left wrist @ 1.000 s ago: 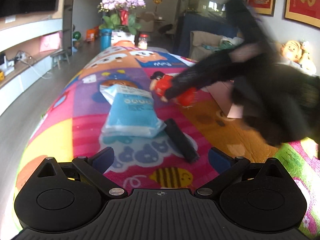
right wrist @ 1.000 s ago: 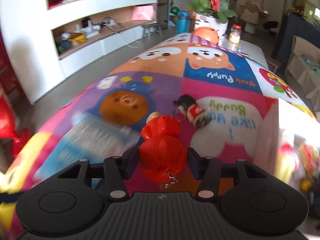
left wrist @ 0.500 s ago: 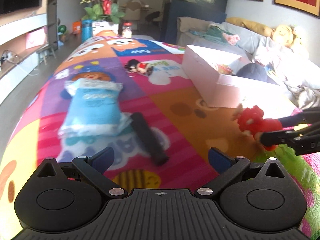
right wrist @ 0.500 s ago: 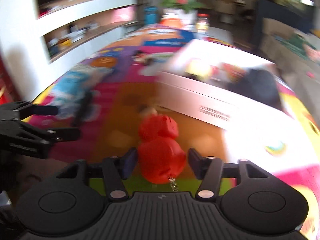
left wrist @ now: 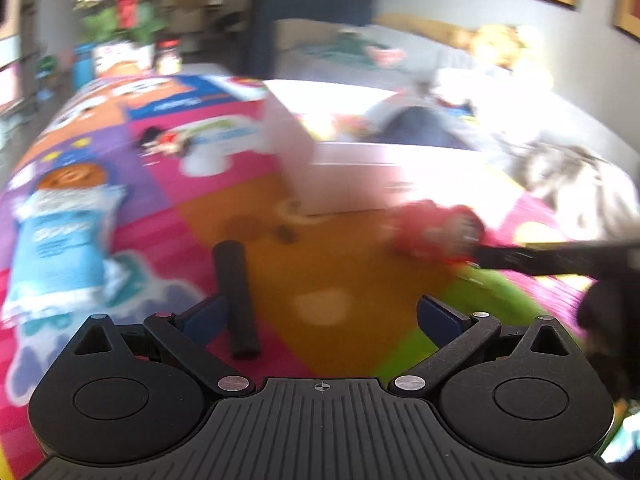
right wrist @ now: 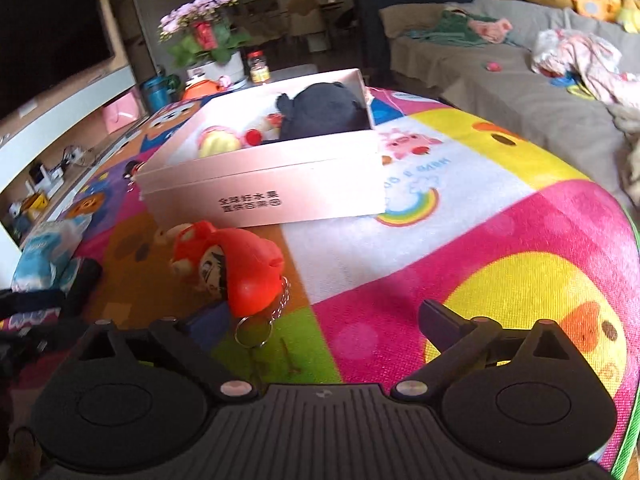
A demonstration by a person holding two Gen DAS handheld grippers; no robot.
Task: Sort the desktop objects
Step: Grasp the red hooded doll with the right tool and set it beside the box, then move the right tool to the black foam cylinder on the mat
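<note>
My right gripper (right wrist: 320,320) hovers low over the colourful mat, in front of the pink box (right wrist: 260,184). Its jaws are opening wide. The red toy figure (right wrist: 236,264) with a key ring has tipped over at the left finger, with no pad pressing on it. The blurred left wrist view shows the same red toy (left wrist: 436,234) at the tip of the right gripper's finger (left wrist: 540,258). My left gripper (left wrist: 320,316) is open, and a black bar (left wrist: 236,296) lies just inside its left finger.
The pink box holds a dark plush (right wrist: 324,112) and small toys. A blue tissue pack (left wrist: 60,248) lies at the left, and a small doll (left wrist: 168,142) farther back. A flower pot (right wrist: 208,52) stands at the table's far end, and a sofa (right wrist: 520,92) runs along the right.
The right gripper carried the red toy from mid-mat to the front of the pink box and opened; the toy tipped to the left. The left gripper moved closer to the black bar.
</note>
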